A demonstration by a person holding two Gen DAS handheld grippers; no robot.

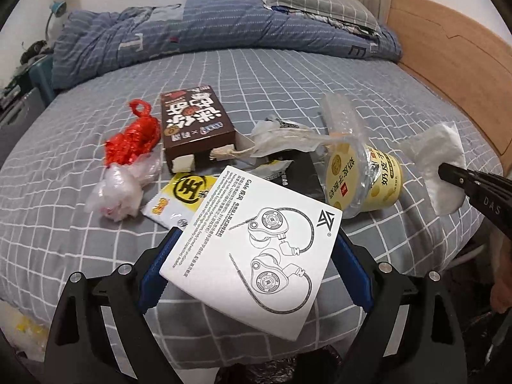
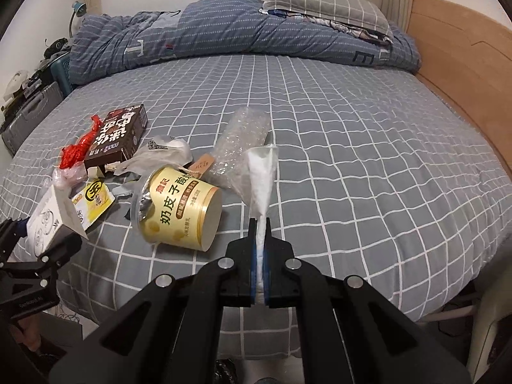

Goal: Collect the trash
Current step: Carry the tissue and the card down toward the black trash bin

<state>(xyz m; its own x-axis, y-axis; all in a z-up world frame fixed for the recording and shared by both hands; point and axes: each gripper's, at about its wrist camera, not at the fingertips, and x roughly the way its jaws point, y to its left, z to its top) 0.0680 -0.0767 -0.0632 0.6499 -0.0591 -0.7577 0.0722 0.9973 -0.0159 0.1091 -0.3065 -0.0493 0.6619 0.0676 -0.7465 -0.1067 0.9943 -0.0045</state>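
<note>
My left gripper is shut on a white earphone leaflet, held above the bed's near edge; it also shows in the right wrist view. My right gripper is shut on a white tissue, seen from the left wrist too. On the grey checked bedsheet lie a yellow yogurt tub on its side, a brown box, a red wrapper, crumpled clear plastic, a yellow sachet and bubble wrap.
A rolled blue duvet and a checked pillow lie at the far side. A wooden headboard runs along the right. A suitcase and clutter stand off the bed's left. A dark bag shows below the gripper.
</note>
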